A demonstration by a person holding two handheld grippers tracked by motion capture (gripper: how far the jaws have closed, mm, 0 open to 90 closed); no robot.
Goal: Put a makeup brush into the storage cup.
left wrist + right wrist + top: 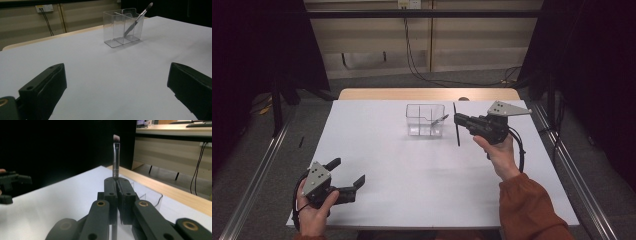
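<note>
The right tool (458,120) is pressed together on a thin dark brush (456,131), pinching it partway along the handle. In the high view the brush hangs just right of the clear holder (426,120); whether its lower end touches the white tabletop (412,170) I cannot tell. In the right gripper view the brush (116,157) rises straight up between the closed jaws, its pale bristle tip at the top. The left tool (348,179) rests near the front left corner of the tabletop, jaws spread wide with nothing between them. The tabletop carries the holder toward its far middle. The holder (123,26) has several compartments, and a second brush (138,18) leans tilted in its right one, bristles up past the rim.
</note>
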